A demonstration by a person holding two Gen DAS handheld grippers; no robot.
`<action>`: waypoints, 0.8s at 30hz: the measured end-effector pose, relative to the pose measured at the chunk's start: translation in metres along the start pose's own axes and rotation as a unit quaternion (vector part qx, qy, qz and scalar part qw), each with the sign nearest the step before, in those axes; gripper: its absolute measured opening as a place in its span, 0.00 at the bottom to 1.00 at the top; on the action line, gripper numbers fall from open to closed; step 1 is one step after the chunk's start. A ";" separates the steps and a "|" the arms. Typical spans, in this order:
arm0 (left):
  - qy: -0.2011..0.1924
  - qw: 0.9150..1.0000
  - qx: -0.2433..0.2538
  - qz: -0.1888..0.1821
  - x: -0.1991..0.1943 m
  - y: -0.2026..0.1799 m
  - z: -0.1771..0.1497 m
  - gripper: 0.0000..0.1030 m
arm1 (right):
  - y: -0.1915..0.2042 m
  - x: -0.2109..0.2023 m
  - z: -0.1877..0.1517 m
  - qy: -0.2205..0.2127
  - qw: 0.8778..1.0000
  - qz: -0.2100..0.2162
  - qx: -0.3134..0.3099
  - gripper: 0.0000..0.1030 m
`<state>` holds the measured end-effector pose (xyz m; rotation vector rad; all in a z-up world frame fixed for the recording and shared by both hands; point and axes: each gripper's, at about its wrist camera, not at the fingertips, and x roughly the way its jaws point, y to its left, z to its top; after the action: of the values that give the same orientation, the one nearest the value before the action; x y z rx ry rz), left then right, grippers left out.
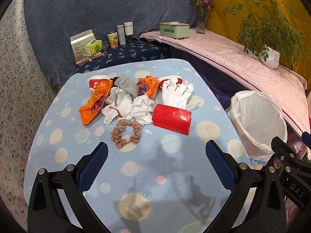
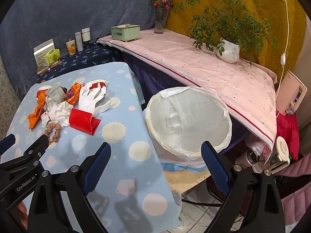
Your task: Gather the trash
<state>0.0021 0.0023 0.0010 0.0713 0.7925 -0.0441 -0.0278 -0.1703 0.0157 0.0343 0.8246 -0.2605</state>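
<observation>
A pile lies on the blue planet-print table [image 1: 136,167]: orange wrappers [image 1: 95,104], a crumpled white tissue [image 1: 142,107], a red box [image 1: 172,118], white gloves [image 1: 177,94], white socks [image 1: 118,104], a grey pouch [image 1: 127,86] and a brown scrunchie [image 1: 126,134]. My left gripper [image 1: 156,167] is open and empty, hovering short of the scrunchie. A white-lined bin [image 2: 189,120] stands right of the table. My right gripper [image 2: 155,168] is open and empty over the table edge beside the bin. The red box [image 2: 83,121] also shows in the right wrist view.
A pink-covered shelf [image 2: 204,68] holds a potted plant [image 2: 227,50], a green tissue box [image 2: 125,32] and a flower vase [image 2: 160,22]. Behind the table are bottles [image 1: 124,32] and a tissue pack [image 1: 91,47]. Bottles and clutter [image 2: 262,159] lie on the floor at right.
</observation>
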 end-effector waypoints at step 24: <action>0.002 1.000 0.000 -0.008 -0.001 0.000 -0.001 0.93 | -0.004 0.002 0.003 -0.005 1.000 -0.013 0.004 0.88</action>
<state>0.0009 0.0029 0.0006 0.0651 0.7970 -0.0587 -0.0253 -0.1747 0.0170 0.0304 0.8146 -0.2880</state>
